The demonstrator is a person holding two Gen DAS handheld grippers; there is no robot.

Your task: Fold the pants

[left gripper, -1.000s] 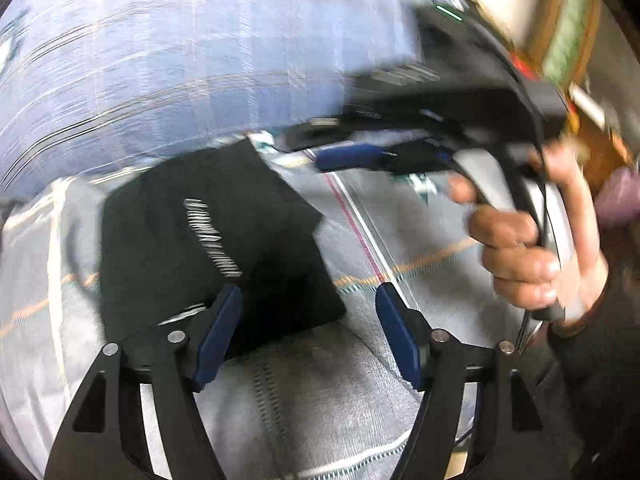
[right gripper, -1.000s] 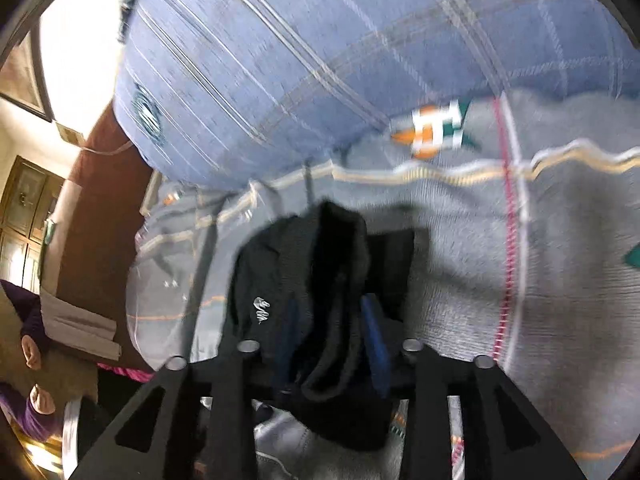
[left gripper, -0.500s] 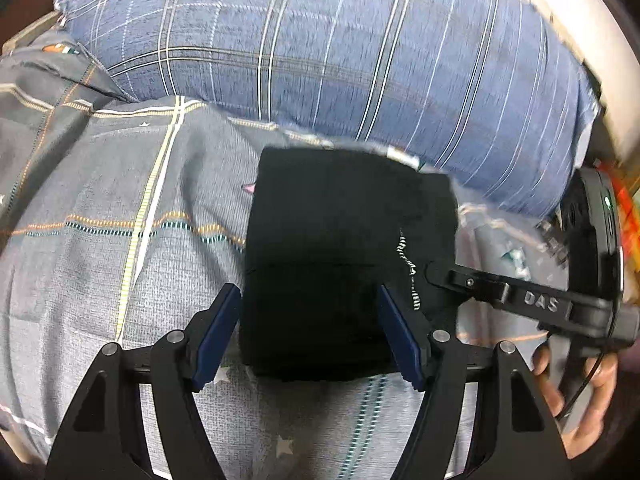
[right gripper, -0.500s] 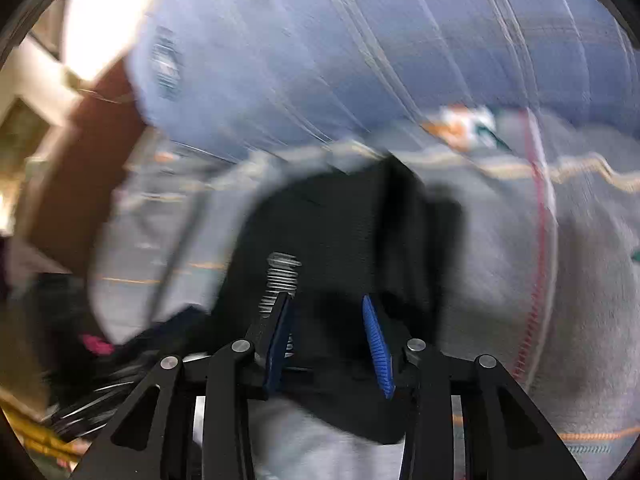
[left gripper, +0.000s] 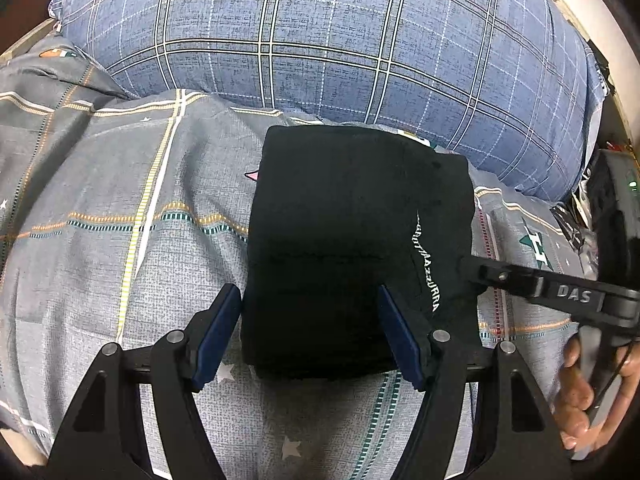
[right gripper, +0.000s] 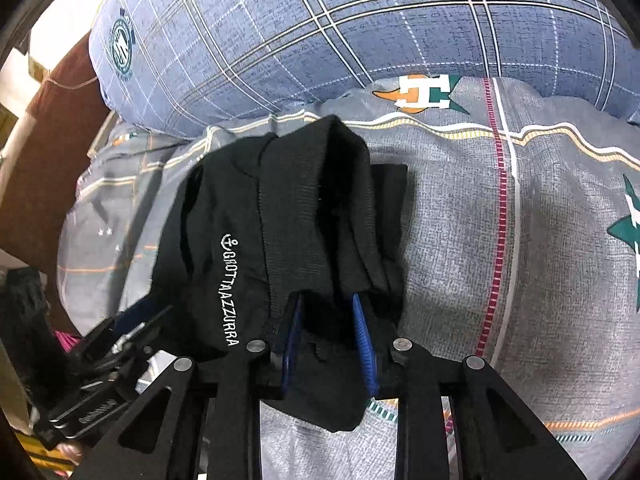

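Since the earlier frame, the left gripper [left gripper: 310, 332] has swung over the black pants [left gripper: 352, 248] and now points steeply down at them, its blue pads spread wide on both sides of the folded bundle's near edge, not pressing it. The right gripper [right gripper: 328, 340] also tilts down – its jaws have just been opening a little, yet they pinch a raised fold of the pants between the pads. A hand [left gripper: 588, 392] grips the right handle at the picture's edge. The pants lie folded on the grey bedsheet [left gripper: 120, 208], just before the blue checked pillow [left gripper: 340, 40].
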